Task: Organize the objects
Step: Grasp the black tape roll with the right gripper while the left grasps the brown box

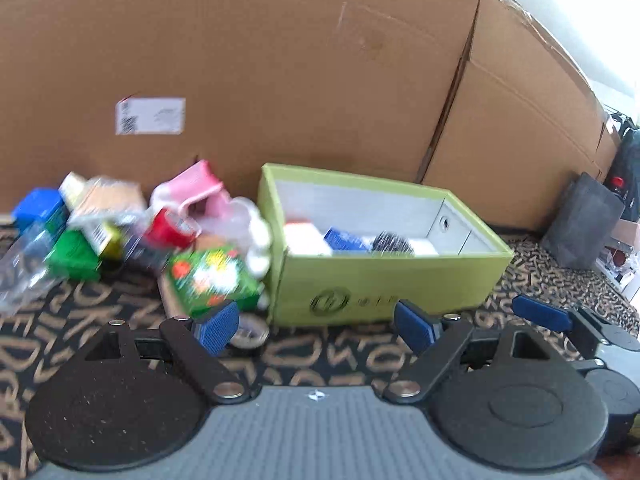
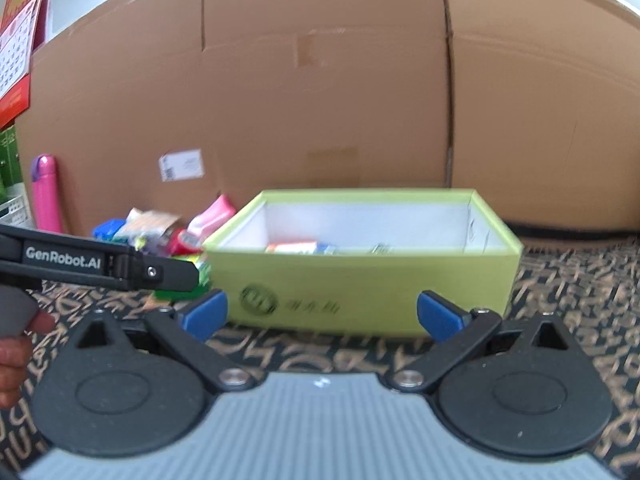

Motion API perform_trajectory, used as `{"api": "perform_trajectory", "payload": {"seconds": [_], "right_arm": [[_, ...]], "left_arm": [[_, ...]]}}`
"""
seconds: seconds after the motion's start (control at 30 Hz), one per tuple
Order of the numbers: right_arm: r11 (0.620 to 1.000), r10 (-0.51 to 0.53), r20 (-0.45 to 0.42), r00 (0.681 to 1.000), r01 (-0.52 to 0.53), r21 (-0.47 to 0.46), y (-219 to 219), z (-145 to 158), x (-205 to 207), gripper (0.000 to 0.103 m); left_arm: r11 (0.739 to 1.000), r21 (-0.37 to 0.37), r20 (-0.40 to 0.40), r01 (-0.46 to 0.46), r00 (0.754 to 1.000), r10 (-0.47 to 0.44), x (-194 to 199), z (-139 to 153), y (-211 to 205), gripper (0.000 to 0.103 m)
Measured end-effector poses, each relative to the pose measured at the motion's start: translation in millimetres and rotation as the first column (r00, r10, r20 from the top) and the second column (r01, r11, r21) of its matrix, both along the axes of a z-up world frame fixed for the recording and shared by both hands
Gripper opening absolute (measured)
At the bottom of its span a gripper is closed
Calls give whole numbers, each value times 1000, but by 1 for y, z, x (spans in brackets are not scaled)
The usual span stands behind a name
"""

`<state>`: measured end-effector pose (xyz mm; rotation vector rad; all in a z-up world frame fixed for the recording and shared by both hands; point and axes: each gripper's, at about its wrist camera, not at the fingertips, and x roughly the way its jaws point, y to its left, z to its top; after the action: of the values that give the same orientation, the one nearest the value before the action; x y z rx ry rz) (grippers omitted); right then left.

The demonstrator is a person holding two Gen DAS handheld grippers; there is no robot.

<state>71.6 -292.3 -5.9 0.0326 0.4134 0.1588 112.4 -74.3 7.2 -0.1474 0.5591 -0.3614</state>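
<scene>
Both claws, left claw [image 1: 316,326] and right claw [image 2: 322,314], gape empty; the toy pile [image 1: 132,236] lies left of the green box [image 1: 384,280], nearer the left claw.

The left hand-held gripper [image 1: 316,326] points forward and somewhat downward, its two blue-padded fingers [image 1: 218,328] spread wide with nothing between them. The right hand-held gripper [image 2: 322,314] sits just beside it on the right, tilted the same way, its blue fingers [image 2: 438,316] also wide apart and empty. The person's left hand [image 2: 18,344] wraps the grey handle behind the left hand-held gripper.
</scene>
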Motion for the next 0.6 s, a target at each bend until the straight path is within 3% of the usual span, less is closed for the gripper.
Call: {"api": "perform_trajectory", "payload": {"seconds": [0.33,0.53,0.6], "right_arm": [[997,62,-134,989,-55,55,40,-39,-11,103],[991,135,-128,982,-135,11,80,-39,1,103],[987,160,-130,979,-163,-10,92,-39,11,96]], "left_arm": [[991,27,-70,-131,989,133,-30,-42,55,88],[977,8,-93,-213,973,212,-32,-49,93,88],[974,-4,-94,-225,970,224,-33,-50,102,88]]}}
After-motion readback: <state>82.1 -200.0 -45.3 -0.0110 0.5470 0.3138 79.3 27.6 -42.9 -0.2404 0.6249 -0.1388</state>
